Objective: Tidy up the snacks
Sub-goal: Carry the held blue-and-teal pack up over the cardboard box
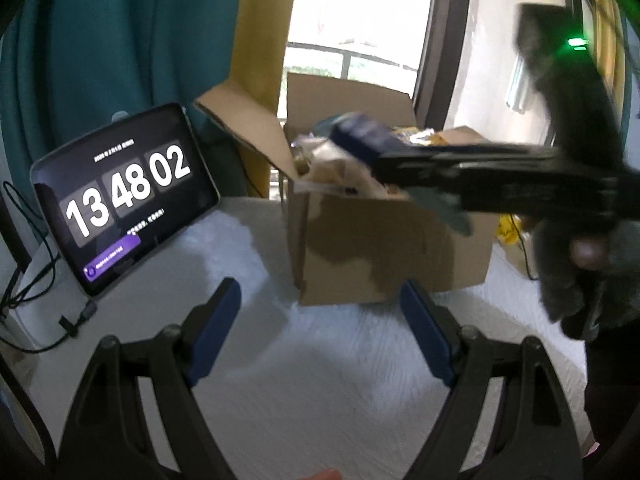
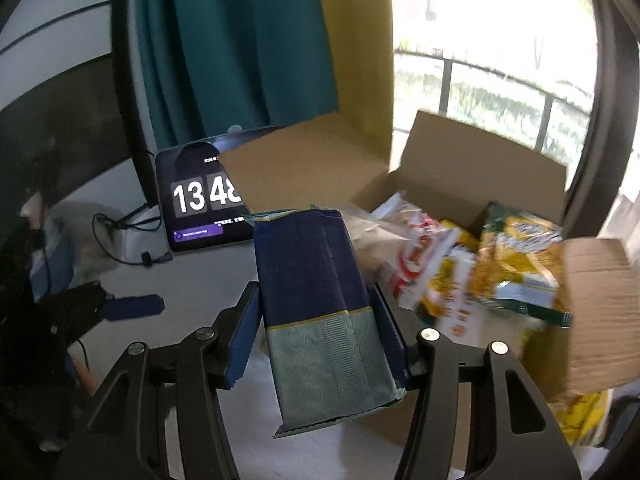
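Observation:
My right gripper (image 2: pixel 318 336) is shut on a navy and teal snack pack (image 2: pixel 320 308), held upright in front of an open cardboard box (image 2: pixel 480 168). The box holds several snack bags, among them a yellow and green bag (image 2: pixel 520 264) and a red and white bag (image 2: pixel 416 240). In the left wrist view the right gripper (image 1: pixel 460 172) reaches over the box (image 1: pixel 384 252) with the navy pack (image 1: pixel 360 136). My left gripper (image 1: pixel 320 340) is open and empty above the white table (image 1: pixel 280 400), short of the box.
A tablet (image 1: pixel 120 196) showing a clock leans at the table's left, with cables (image 1: pixel 36 280) beside it. Teal and yellow curtains (image 1: pixel 140 40) and a window hang behind. The box's flaps (image 1: pixel 240 128) stand open. A yellow bag (image 1: pixel 508 232) lies right of the box.

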{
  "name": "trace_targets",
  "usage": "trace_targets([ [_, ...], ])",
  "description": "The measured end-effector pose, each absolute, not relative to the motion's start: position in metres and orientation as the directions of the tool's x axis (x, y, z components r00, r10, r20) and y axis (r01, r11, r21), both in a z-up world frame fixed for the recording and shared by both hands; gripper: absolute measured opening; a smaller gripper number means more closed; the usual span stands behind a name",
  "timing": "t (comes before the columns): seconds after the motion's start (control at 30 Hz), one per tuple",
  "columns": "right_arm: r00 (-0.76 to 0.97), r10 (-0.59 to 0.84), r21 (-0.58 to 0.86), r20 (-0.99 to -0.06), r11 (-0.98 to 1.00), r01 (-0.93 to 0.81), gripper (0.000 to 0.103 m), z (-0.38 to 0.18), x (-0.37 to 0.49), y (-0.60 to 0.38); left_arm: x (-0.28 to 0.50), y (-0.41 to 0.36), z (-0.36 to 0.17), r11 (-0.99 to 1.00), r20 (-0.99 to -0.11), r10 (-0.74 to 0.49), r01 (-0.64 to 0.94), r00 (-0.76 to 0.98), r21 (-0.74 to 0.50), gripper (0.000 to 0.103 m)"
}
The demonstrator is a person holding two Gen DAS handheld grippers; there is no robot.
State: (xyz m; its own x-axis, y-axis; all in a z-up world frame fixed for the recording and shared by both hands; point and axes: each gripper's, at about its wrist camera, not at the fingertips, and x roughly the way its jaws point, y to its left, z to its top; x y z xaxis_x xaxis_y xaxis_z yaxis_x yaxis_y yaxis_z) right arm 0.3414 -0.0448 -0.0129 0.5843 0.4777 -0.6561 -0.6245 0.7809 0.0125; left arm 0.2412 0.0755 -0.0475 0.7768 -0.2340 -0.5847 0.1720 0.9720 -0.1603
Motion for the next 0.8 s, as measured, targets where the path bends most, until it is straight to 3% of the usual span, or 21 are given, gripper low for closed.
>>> trace_targets([
  [0.8,0.662,0.329,-0.052,-0.673,0.872,-0.486,0.056,-0.030,0.446,-0.043,0.285,0.098,-0.039,0.982,-0.579,-0.160,0.067,0.799,-0.177,0.083],
])
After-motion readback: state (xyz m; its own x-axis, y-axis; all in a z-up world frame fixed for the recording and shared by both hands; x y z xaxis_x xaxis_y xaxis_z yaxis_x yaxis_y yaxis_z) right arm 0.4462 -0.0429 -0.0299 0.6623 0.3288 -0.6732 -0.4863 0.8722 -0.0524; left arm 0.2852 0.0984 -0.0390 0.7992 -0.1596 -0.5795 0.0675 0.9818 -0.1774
